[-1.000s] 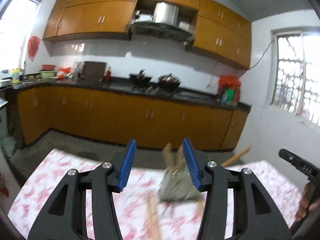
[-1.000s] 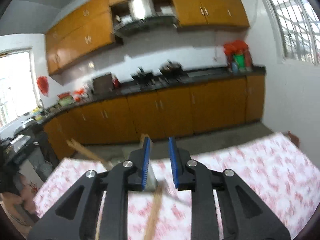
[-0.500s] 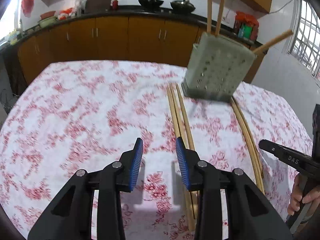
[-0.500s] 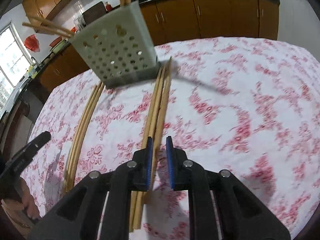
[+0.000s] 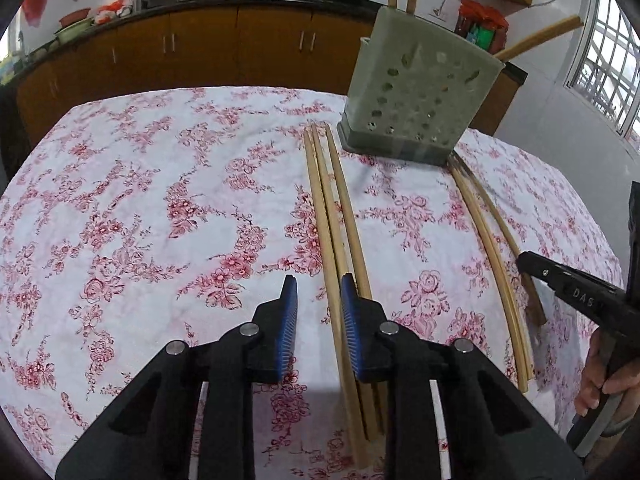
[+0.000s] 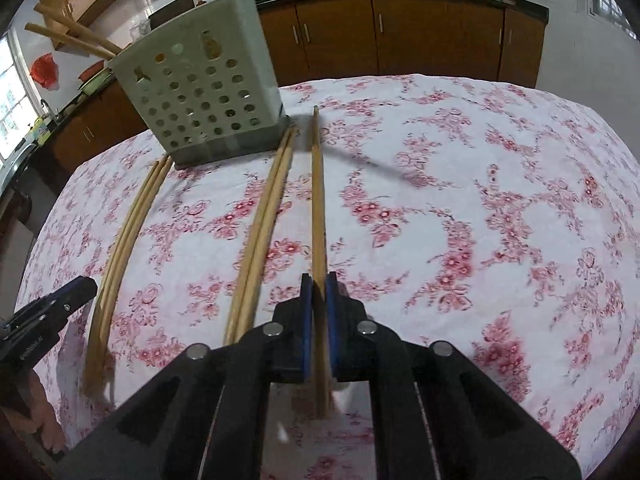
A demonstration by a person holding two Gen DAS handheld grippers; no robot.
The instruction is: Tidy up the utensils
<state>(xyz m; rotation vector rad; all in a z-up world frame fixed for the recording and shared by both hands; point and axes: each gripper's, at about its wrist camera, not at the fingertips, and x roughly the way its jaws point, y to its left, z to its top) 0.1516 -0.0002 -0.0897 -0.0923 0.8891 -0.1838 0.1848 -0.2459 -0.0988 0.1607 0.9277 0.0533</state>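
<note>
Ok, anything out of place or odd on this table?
Yes: loose chopsticks lie in two bunches on the floral tablecloth beside the perforated holder, not in it. The leaning chopsticks already inside it tilt far out sideways. Nothing looks spilled or broken.

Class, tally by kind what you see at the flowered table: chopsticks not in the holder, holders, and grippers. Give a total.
Loose chopsticks: 6
Perforated holder: 1
Grippers: 2, the left gripper and the right gripper
Total: 9
</note>
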